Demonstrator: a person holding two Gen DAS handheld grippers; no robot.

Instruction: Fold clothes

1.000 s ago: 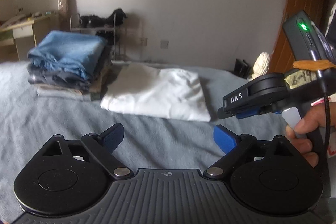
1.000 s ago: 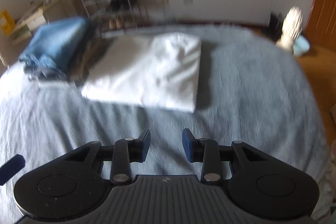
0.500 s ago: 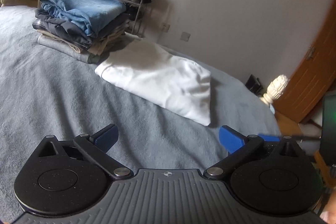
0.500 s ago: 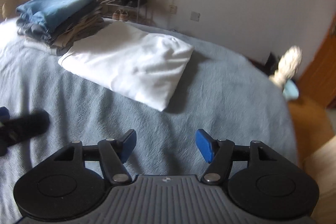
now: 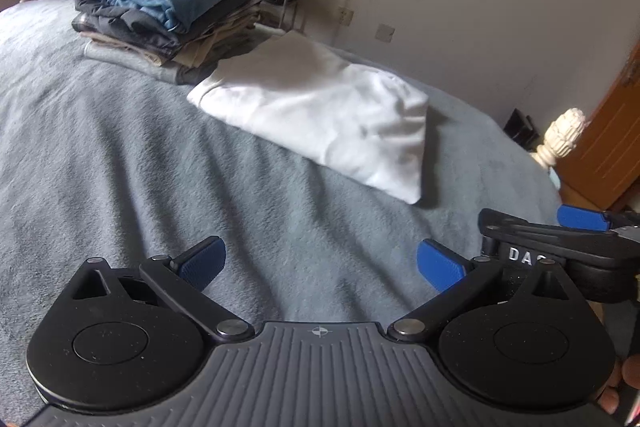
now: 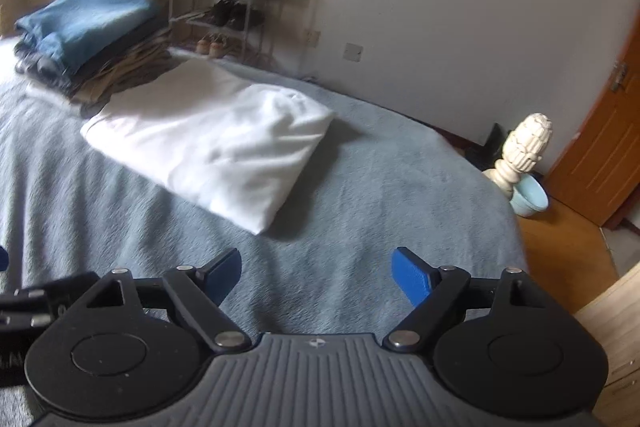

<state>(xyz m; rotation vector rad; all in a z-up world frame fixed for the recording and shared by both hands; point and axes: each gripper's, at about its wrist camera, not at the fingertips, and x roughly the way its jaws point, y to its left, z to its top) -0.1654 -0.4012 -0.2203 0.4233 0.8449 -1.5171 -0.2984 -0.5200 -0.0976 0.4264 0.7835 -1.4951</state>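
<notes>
Left wrist view: folded white garment (image 5: 320, 111), long axis upper-left to lower-right.

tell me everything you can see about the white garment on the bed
The white garment is a soft, lightly wrinkled fabric, folded into a thick, roughly rectangular bundle. It lies flat on the grey-blue bedspread, one end right beside the stack of folded clothes, possibly touching. Nothing rests on it, and neither hand-held gripper touches it.

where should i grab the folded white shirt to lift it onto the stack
Probably the two near corners of the white shirt, coming in low from the front over the blanket. Its thick folded edge faces the grippers, so each can pinch all layers. The left gripper is open; the right gripper is opening, both empty.
</notes>
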